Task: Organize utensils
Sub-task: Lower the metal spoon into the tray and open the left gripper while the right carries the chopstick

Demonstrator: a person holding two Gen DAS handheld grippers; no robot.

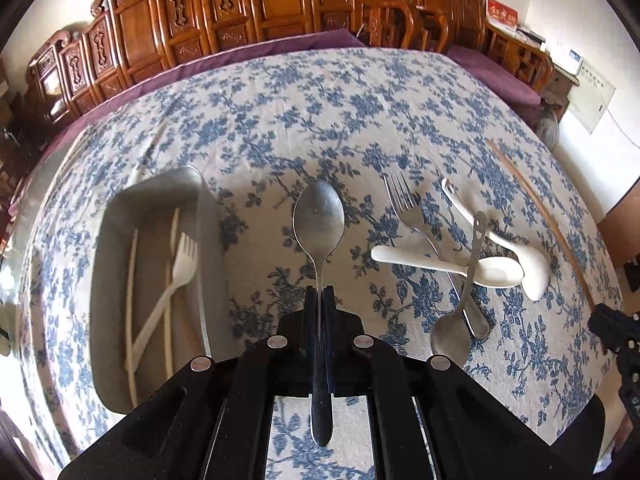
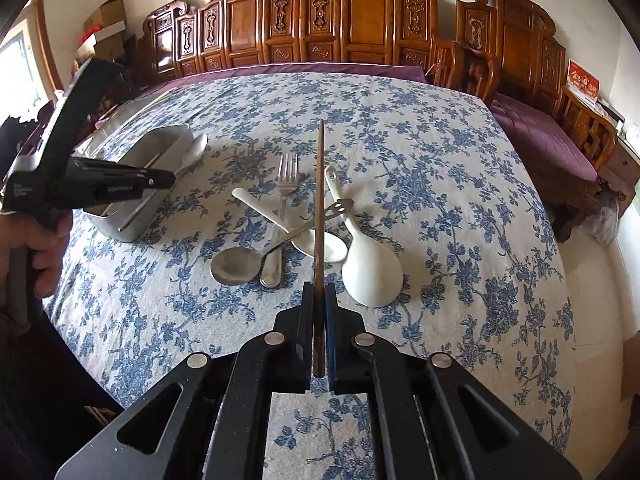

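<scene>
Left gripper (image 1: 319,292) clamped on the handle of a steel spoon (image 1: 319,216), bowl forward, raised over the cloth. Right gripper (image 2: 319,290) clamped on a brown chopstick (image 2: 319,184), tip pointing away over the pile. Wide floral tablecloth (image 2: 460,200) spread flat, bare stretches at the far side and on the right, purple border along the far edge, carved wooden furniture (image 2: 360,20) close behind. Grey metal tray (image 1: 116,240) at the left, walled, holding a white plastic fork (image 1: 176,272) and pale chopsticks (image 1: 130,300). Between tray and pile, open cloth. Pile at centre: large white ladle spoon (image 2: 372,276), white ceramic spoon (image 2: 324,246), steel fork (image 2: 286,184), round steel spoon (image 2: 234,266) with slotted handle, crossing and touching one another.
</scene>
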